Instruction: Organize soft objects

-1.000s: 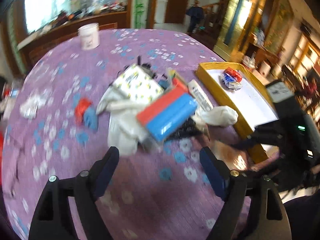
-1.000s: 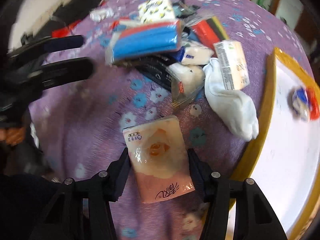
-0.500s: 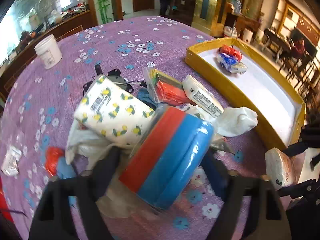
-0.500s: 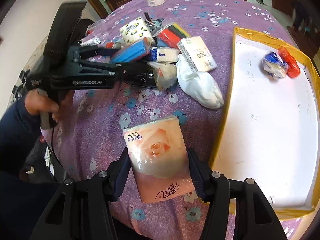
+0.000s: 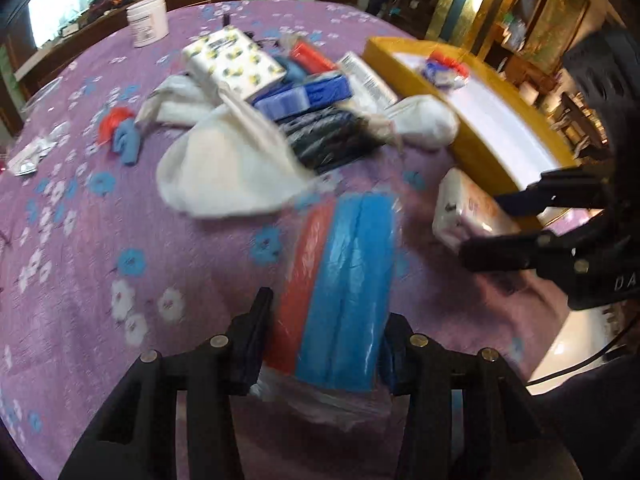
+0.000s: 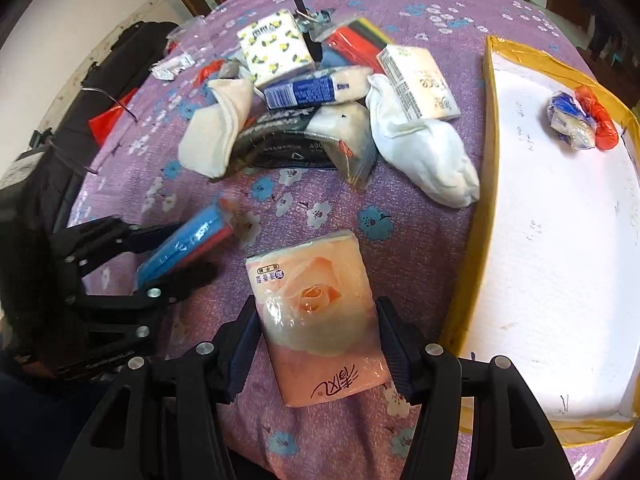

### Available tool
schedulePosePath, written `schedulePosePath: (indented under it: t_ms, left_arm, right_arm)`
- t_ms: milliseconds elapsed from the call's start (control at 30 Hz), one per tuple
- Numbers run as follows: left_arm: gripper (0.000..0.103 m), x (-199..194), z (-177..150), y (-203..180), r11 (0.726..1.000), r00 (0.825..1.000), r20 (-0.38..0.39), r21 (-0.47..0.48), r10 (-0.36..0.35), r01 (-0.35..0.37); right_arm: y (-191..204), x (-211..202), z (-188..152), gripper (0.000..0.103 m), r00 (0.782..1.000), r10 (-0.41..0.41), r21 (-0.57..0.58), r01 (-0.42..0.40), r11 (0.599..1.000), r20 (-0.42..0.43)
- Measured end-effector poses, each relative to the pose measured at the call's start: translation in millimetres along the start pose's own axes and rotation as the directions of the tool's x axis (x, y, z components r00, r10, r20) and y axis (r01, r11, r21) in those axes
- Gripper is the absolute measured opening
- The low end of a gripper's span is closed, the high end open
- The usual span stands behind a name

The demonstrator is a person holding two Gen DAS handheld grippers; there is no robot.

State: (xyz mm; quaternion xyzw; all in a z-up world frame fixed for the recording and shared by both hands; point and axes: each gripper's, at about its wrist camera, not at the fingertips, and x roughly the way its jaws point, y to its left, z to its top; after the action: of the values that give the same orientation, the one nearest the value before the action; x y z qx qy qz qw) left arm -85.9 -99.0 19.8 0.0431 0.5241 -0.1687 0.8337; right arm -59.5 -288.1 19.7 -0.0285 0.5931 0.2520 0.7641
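Note:
A red-and-blue pack (image 5: 344,280) wrapped in clear plastic sits between the pads of my left gripper (image 5: 326,312), whose jaws are closing and pressing on it just above the purple cloth. In the right wrist view the same pack (image 6: 188,240) and left gripper (image 6: 172,256) are at the left. My right gripper (image 6: 316,312) is shut on a pink rose-print tissue pack (image 6: 312,280), close to the yellow-rimmed tray (image 6: 490,184). The tray holds one small red-and-blue wrapped bundle (image 6: 580,118).
A pile lies mid-table: lemon-print tissue pack (image 6: 276,50), blue-labelled pack (image 6: 304,90), black packet (image 6: 280,140), cream sock (image 6: 216,132), white sock (image 6: 424,152), white tissue pack (image 6: 418,80). A white tub (image 5: 147,20) stands at the far edge. A black bag (image 6: 100,80) lies left.
My left gripper went into the pile, closed on the red-and-blue pack and drew it back toward the near edge. The right gripper kept its hold on the pink tissue pack and barely shifted.

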Motion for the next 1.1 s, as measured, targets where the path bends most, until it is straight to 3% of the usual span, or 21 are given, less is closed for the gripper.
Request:
schedulePosePath:
  t_ms: [33,100,133,300,533,567,600,667,1100]
  left_arm:
    - [0.047,-1.4,-0.6,2.1,1.000,1.000,0.002,-0.008,0.002,-0.002]
    - [0.072,-4.3,-1.9,8.2,0.999,1.000,0.001,-0.032,-0.009,0.009]
    - [0.076,-5.9,-2.2,10.2,0.999,1.000,0.003,-0.040,-0.013,0.013]
    - [0.078,-8.7,-3.4,19.9,0.996,0.998,0.000,-0.064,-0.066,0.066]
    - [0.077,10.4,8.1,12.6,0.999,0.999,-0.048,-0.047,-0.012,0.010]
    - [0.074,10.8,8.6,9.6,0.999,0.999,-0.043,-0.036,0.002,-0.004]
    - [0.062,10.2,8.5,7.9,1.000,0.999,-0.037,-0.028,0.007,-0.008]
    - [0.050,8.7,8.2,3.2,1.000,0.999,-0.026,-0.010,0.018,-0.018]
    - [0.047,-14.0,12.8,6.4,0.997,0.999,0.034,-0.075,0.016,-0.013]
  right_arm:
    - [0.8,2.5,0.4,0.062,1.000,-0.007,0.001,0.007,1.000,-0.007]
    - [4.1,6.2,1.5,0.064,1.000,-0.010,-0.005,0.010,1.000,-0.019]
    - [6.1,6.9,1.9,0.065,1.000,-0.017,-0.010,0.016,1.000,-0.019]
    - [13.9,5.7,-0.1,0.074,0.999,-0.042,-0.032,0.042,0.999,-0.011]
    - [21.6,11.7,-6.5,0.071,0.995,-0.097,-0.089,0.095,0.992,-0.024]
    - [23.3,12.6,-8.1,0.058,0.994,-0.107,-0.102,0.104,0.989,-0.022]
    - [23.9,12.9,-8.9,0.058,0.994,-0.110,-0.109,0.107,0.988,-0.021]
    - [23.4,10.7,-8.2,0.056,0.995,-0.094,-0.111,0.093,0.990,-0.009]
    - [14.6,-19.9,11.4,0.056,0.994,0.011,-0.083,-0.002,0.997,0.109]
